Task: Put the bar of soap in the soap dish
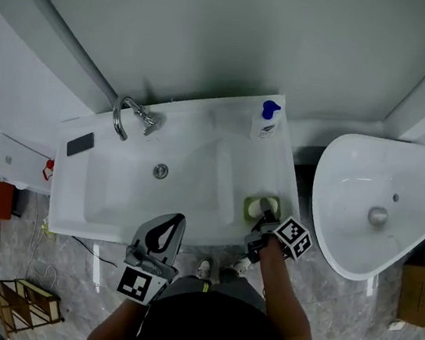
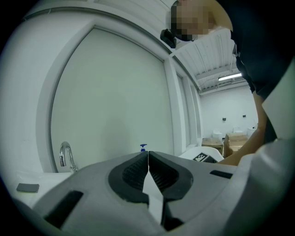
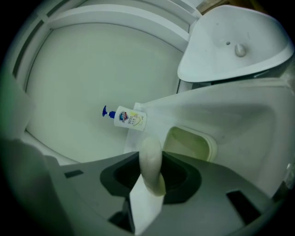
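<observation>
Soap [image 3: 151,162] in apparently down-tilted hand-held gripper [image 3: 150,155]

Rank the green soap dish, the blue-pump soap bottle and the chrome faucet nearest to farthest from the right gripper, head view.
1. Green soap dish, just ahead of the right gripper.
2. Blue-pump soap bottle, back right.
3. Chrome faucet, back left.
</observation>
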### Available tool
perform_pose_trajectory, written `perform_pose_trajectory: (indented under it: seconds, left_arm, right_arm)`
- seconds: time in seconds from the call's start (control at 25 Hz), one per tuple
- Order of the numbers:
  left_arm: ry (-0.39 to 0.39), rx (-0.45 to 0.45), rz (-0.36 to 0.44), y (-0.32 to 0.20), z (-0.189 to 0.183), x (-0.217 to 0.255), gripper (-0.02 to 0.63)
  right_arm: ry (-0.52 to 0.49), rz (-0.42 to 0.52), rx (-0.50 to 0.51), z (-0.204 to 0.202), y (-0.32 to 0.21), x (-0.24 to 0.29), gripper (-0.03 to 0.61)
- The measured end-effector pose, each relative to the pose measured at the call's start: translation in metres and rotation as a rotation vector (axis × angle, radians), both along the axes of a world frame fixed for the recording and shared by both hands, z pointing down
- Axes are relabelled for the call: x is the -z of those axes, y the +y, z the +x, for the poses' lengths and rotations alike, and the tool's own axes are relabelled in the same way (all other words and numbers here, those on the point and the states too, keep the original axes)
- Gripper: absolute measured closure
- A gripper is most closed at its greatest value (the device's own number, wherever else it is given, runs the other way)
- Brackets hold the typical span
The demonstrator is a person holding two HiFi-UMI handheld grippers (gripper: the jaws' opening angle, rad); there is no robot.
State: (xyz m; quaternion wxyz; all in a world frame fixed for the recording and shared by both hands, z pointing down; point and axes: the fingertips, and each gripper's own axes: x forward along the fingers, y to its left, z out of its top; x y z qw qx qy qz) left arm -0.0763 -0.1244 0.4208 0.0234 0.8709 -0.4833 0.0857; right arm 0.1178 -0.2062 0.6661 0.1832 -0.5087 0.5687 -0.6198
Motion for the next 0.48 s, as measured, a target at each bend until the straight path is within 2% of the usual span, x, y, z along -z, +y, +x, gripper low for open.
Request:
perform_pose_trajectory:
  seconds: [0.48]
  left_arm:
    - [0.034, 0.034, -0.032, -0.008, 0.006, -0.015, 0.592]
  right_arm:
    - [-0.121, -0.076, 0.034, -0.004, -0.005, -0.011, 0.46]
